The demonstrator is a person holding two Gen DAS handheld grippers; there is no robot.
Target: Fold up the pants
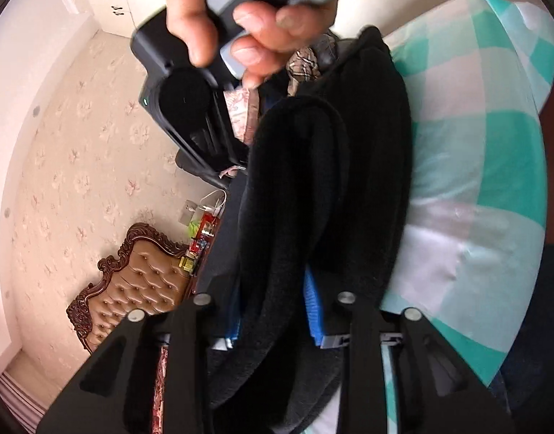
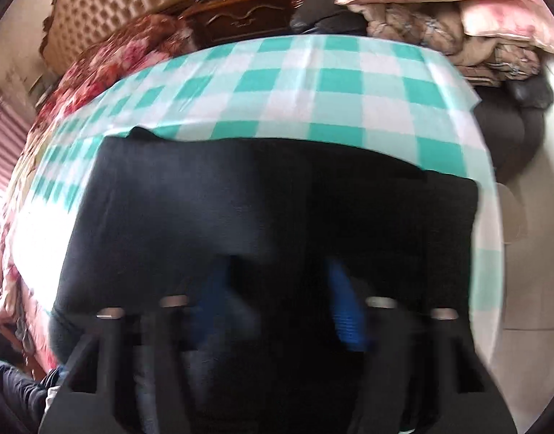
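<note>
The black pants [image 2: 262,199] lie across a surface covered with a teal-and-white checked cloth [image 2: 313,83], their far edge running roughly straight across the cloth in the right wrist view. The left gripper [image 1: 275,311] is clamped on a thick fold of the pants, the dark fabric filling the narrow gap between its blue pads [image 1: 315,311] and running away from it in a long doubled ridge. Beyond that ridge, in the left wrist view, the right gripper [image 1: 190,123] appears from the front, held by a hand [image 1: 241,18] whose fingers wrap its grey handle; its fingertips are hidden behind the pants. The right wrist view is blurred, but black cloth sits between that gripper's blue pads [image 2: 345,311] as well, the jaws narrow and closed on the fabric. Past the checked cloth stands a dark wooden nightstand [image 2: 241,18] with small items on top, a tufted brown headboard [image 2: 125,3] beside it, and a pile of folded bedding [image 2: 476,29] to the right. A red floral blanket [image 2: 107,72] lies along the left edge of the cloth.
</note>
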